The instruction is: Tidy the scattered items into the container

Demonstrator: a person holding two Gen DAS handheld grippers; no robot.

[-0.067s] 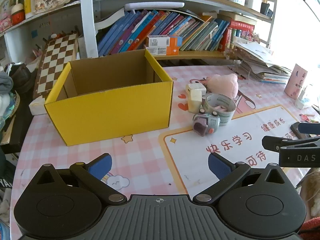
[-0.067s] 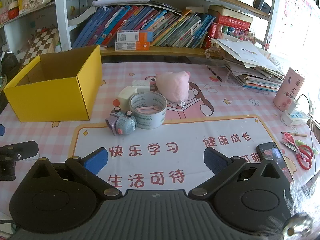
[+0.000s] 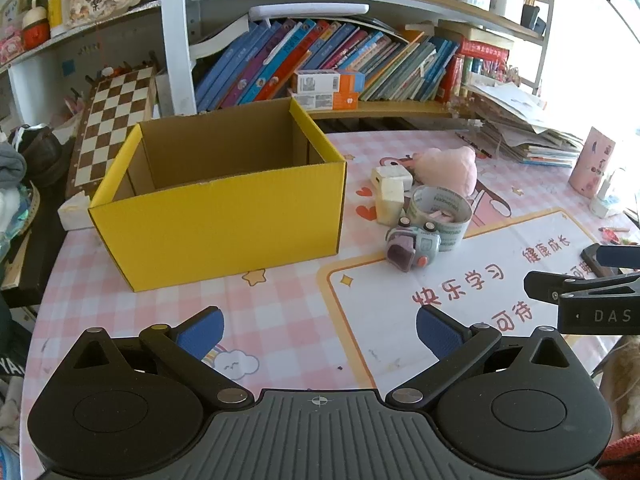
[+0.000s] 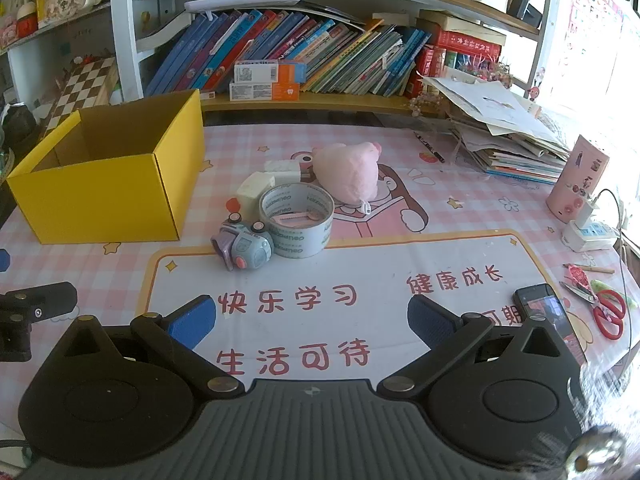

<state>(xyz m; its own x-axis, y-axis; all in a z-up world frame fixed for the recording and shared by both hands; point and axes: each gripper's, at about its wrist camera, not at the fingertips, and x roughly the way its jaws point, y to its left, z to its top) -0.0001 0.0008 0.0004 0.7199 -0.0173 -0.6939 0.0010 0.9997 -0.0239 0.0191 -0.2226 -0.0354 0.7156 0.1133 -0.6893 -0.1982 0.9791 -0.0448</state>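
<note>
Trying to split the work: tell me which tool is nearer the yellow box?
Left. The left tool hangs open just before the yellow box; the right tool sits farther to the box's right, facing the tape roll.

Left black two-finger gripper (image 3: pixel 320 330) is tilting downward, blue-padded jaws spread wide, gripping nothing. Right black two-finger gripper (image 4: pixel 312 320) is hovering beside it, jaws likewise wide.

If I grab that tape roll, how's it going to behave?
The tape roll lies flat on its side, so it probably won't roll unless tipped on edge. Its hollow ring looks stiff and fairly light. The toy camera touches it and may shift.
</note>
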